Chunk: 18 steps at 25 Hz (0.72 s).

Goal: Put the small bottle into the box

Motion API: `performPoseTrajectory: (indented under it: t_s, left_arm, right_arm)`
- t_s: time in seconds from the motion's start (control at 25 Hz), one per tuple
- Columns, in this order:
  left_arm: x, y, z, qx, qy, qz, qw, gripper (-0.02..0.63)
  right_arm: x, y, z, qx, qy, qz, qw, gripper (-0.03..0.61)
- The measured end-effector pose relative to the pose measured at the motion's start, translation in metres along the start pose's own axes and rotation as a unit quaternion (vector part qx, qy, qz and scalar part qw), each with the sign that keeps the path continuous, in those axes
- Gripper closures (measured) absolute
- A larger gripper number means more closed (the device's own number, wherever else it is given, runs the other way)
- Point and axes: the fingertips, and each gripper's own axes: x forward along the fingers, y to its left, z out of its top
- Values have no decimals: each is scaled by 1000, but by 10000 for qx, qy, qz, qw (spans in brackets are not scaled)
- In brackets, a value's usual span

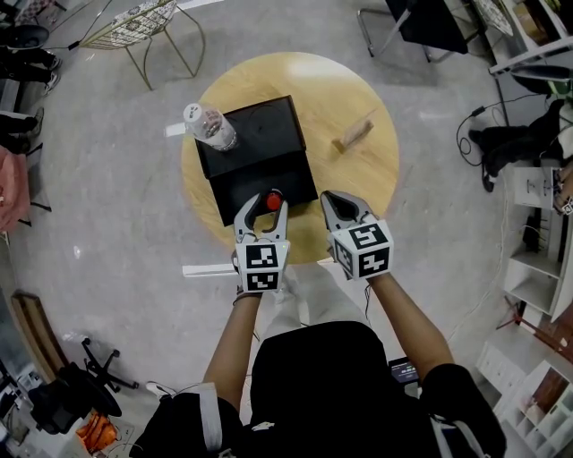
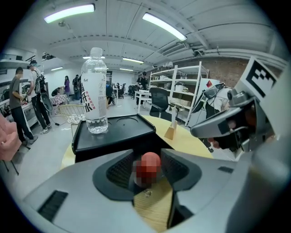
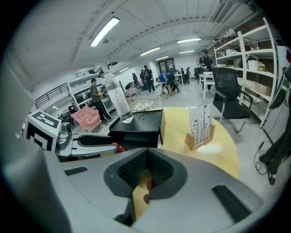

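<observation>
left claw (image 1: 260,207): sitting lower centre of the head view, jaws standing apart. The small bottle is between the pads (image 2: 119,170), and they are not squeezing it.
right claw (image 1: 343,204): hanging just right of the left claw, over the near rim of the bench. Its jaws are together at the tips (image 3: 146,158), gripping nothing, with only bare wood showing in the slit behind them.
small bottle (image 1: 274,199): red cap showing, centre of the head view, right at the near edge of the box. In the left claw view (image 2: 150,164) it is standing in front of the box's dark near wall, with bench wood showing below it. I cannot tell whether it is touching the box.
box (image 1: 269,134): black, lying upper centre of the bench with 1 corner pointing toward the claws.
water bottle (image 1: 210,125): clear, standing upright on the upper-left corner of the box top, well apart from both claws.
card holder (image 1: 354,134): small wooden block holding a card, standing right of the box and apart from it.
bench (image 1: 363,174): round, light wood, filling the upper middle of the head view.
wire chair (image 1: 143,25): standing on the floor at the upper left.
</observation>
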Motion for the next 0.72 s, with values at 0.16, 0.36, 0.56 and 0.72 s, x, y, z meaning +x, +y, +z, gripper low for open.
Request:
performPoseTrajectory:
  t_s: [0.16,0.36,0.56,0.72]
  left_arm:
    - [-12,1,10,-2,-151,18,9999,436]
    - [-32,-1,25,3,-343,-157,9993,457]
    - [-60,-8,43,62,-585,-360,9976,526]
    - [-88,-16,55,62,-746,-462,9961,575]
  right_arm:
    - [-7,5,1,-7,-72,-31,10000,577]
    - [-19,18,7,-37,-195,-55,9998,577]
    - [-33,38,20,-182,-386,-41,9991,577]
    - [-50,54,30,-291,-546,-53,9981,577]
